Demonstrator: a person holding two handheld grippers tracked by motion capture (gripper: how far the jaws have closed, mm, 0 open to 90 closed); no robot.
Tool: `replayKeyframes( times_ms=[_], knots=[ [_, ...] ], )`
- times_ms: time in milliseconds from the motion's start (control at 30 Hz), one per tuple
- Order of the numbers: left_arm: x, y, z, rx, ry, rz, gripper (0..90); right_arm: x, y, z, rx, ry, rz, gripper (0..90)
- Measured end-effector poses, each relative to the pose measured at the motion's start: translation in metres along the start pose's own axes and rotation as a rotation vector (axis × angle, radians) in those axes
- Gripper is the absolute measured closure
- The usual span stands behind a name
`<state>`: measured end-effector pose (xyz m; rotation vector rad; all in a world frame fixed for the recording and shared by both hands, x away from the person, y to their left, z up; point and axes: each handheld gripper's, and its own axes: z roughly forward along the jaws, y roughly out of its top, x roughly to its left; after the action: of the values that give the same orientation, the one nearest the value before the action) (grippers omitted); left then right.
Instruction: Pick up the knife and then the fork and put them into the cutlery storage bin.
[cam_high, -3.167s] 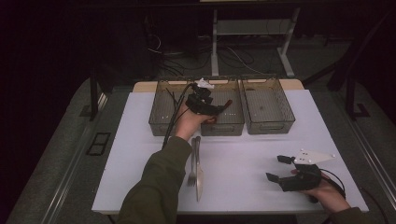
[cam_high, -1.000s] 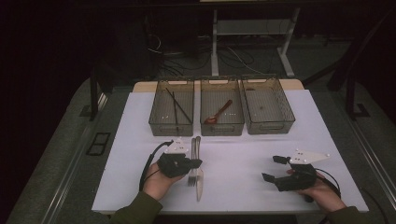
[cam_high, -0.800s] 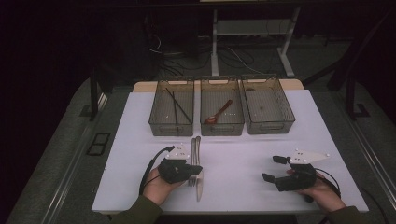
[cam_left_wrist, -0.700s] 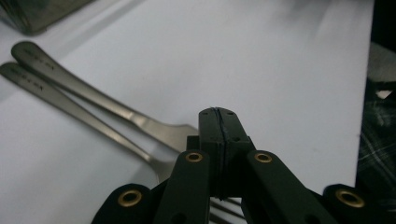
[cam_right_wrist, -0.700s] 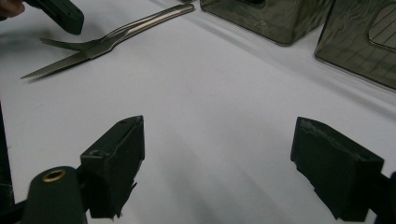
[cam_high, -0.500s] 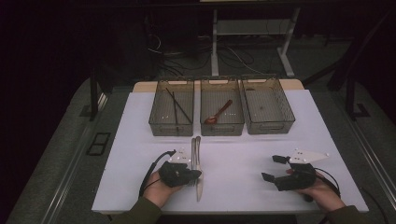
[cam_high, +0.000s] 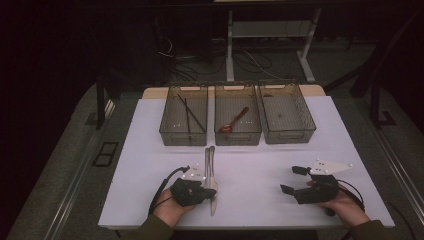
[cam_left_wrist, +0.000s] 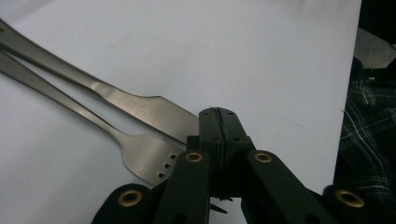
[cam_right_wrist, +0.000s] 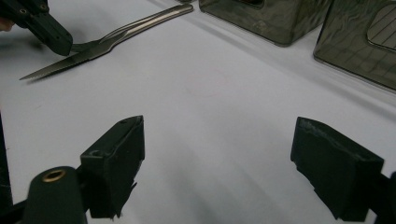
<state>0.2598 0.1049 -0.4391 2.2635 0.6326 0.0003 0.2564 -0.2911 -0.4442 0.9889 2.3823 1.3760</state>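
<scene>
A steel knife (cam_high: 213, 200) and a steel fork (cam_high: 206, 159) lie side by side on the white table (cam_high: 260, 165), handles toward the bins. My left gripper (cam_high: 206, 192) is shut, its tips resting over the fork's tines and the knife's blade. In the left gripper view the closed jaws (cam_left_wrist: 219, 120) cover part of the knife (cam_left_wrist: 149, 108) and sit beside the fork (cam_left_wrist: 142, 156); I see nothing clamped between them. My right gripper (cam_high: 291, 180) rests open at the front right, nothing between its fingers (cam_right_wrist: 116, 158). It looks toward the left gripper (cam_right_wrist: 56, 39) and the knife (cam_right_wrist: 49, 69).
Three clear bins stand in a row at the back. The left bin (cam_high: 167, 132) holds dark chopsticks (cam_high: 189, 115), the middle bin (cam_high: 239, 136) a reddish spoon (cam_high: 234, 121), and the right bin (cam_high: 287, 134) looks bare. The table's near edge (cam_high: 250, 226) runs just behind both hands.
The left hand came back from the middle bin, leaving the spoon there, and settled by the cutlery. In the last second it edged slightly toward the near edge. The right gripper stayed still.
</scene>
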Motion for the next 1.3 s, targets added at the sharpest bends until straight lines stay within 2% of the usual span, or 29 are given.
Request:
replayKeyframes(
  times_ms=[233,267,300,467,733,967,1067,1300],
  knots=[
    [0.000,0.000,-0.002,0.024,0.021,0.018,88.8,0.000,0.000,0.000,0.000,-0.002,0.003,16.9],
    [-0.001,0.000,-0.002,0.027,0.025,0.008,88.8,-0.001,0.000,0.000,-0.001,-0.003,0.003,17.0],
    [0.000,0.000,-0.003,0.030,0.029,0.020,88.8,0.000,0.000,0.000,0.000,-0.002,0.003,16.9],
    [0.000,-0.003,-0.009,0.047,0.057,0.031,88.9,-0.001,0.000,-0.001,0.000,-0.001,0.005,16.9],
    [0.003,-0.011,-0.019,0.057,0.102,0.013,88.9,-0.001,0.000,-0.001,0.000,-0.002,0.006,16.9],
    [0.010,-0.020,-0.032,0.058,0.152,-0.030,88.9,-0.001,0.000,-0.001,0.000,-0.002,0.006,16.9],
    [0.012,-0.023,-0.037,0.053,0.164,-0.045,88.9,-0.001,0.000,-0.001,0.000,-0.003,0.007,16.9],
    [0.014,-0.026,-0.041,0.062,0.183,-0.052,88.9,-0.001,0.000,-0.001,0.001,-0.005,0.008,16.9]
  ],
)
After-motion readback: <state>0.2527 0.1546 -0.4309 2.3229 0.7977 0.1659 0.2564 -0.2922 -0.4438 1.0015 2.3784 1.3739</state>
